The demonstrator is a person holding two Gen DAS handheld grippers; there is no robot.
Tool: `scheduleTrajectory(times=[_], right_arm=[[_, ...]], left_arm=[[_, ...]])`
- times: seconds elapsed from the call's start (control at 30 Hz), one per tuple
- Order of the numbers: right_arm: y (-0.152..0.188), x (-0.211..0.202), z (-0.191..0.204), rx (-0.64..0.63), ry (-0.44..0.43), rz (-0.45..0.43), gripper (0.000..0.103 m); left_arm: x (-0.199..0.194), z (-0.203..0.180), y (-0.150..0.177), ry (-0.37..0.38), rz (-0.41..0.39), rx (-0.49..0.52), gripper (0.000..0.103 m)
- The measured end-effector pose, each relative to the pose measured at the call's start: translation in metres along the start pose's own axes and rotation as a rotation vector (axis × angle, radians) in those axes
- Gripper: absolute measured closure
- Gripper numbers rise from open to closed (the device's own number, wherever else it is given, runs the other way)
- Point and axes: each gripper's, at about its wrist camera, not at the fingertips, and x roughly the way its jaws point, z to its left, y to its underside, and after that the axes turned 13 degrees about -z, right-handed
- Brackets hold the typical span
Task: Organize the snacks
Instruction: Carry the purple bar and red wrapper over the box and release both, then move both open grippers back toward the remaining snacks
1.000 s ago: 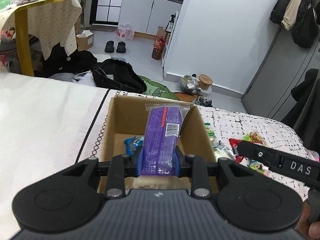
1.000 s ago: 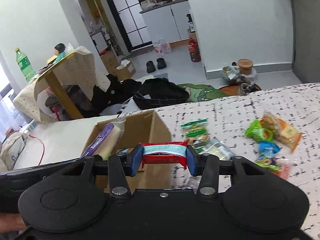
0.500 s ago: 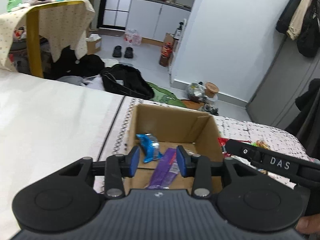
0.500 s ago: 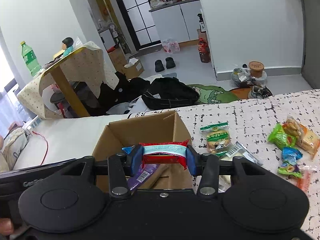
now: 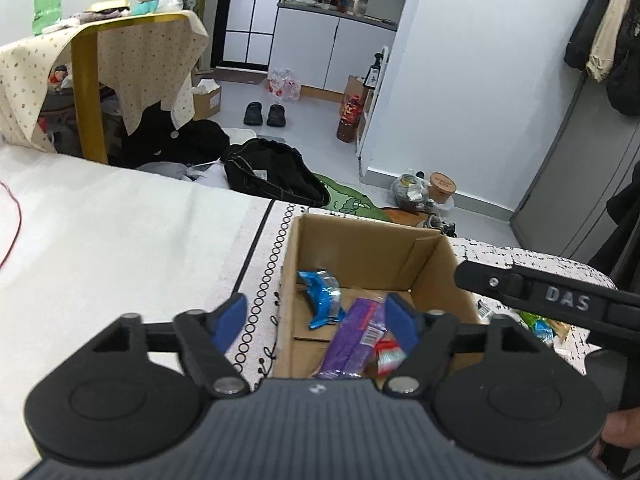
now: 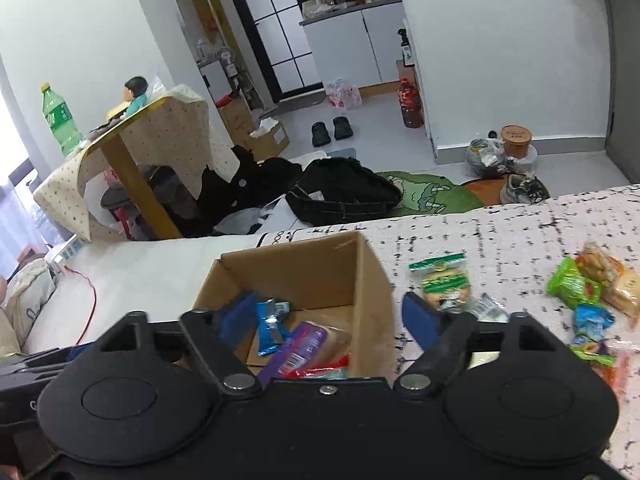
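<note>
Cardboard was the weak point at this moment: the cardboard box (image 5: 360,248) stood open with thin walls, and both of your grippers hung low over its near edge. Had you withdrawn carelessly, a finger could have caught the near wall and dragged or tipped the box, spilling what lay inside.

A second risk, in my judgement, was the purple packet (image 5: 352,340), which leaned against the near wall of the box rather than lying flat on its floor; a further item dropped on top might have wedged or slid out. The red packet (image 5: 390,356) lay just beside it against the same wall, and the blue wrapper (image 5: 322,298) rested further in on the box floor.

Your left gripper (image 5: 316,316) stood wide open, its jaws having just been opening, with nothing pressed between the pads; the purple packet showed below and between them, inside the box, apart from both pads.

Your right gripper (image 6: 332,316) was likewise wide open, its jaws having just been opening, and held nothing; its right finger hung outside the right wall of the box.

Loose snacks remained to the right of the box on the patterned cloth (image 6: 520,228): a green-topped packet (image 6: 440,280) nearest, a green wrapper (image 6: 572,284) and others well beyond. Sorting was, by my estimate, partly done.
</note>
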Motion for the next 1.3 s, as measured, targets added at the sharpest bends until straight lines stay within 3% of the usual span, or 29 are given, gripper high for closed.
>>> scheduleTrajectory(times=[0.27, 0.57, 0.87, 1.3], right_arm=[[0.001, -0.028, -0.029, 0.014, 0.068, -0.004, 0.012], [-0.004, -0.057, -0.058, 0.015, 0.113, 0.000, 0.006], [-0.006, -0.080, -0.087, 0.021, 0.142, 0.004, 0.000], [-0.004, -0.105, -0.135, 0.036, 0.217, 0.020, 0.000]], left_arm=[[-0.004, -0.026, 0.006, -0.004, 0.049, 0.033, 0.015], [-0.016, -0.060, 0.011, 0.069, 0.036, 0.045, 0.000], [-0.014, -0.089, 0.020, 0.126, 0.065, 0.083, 0.000], [-0.009, -0.122, 0.025, 0.180, 0.093, 0.119, 0.000]])
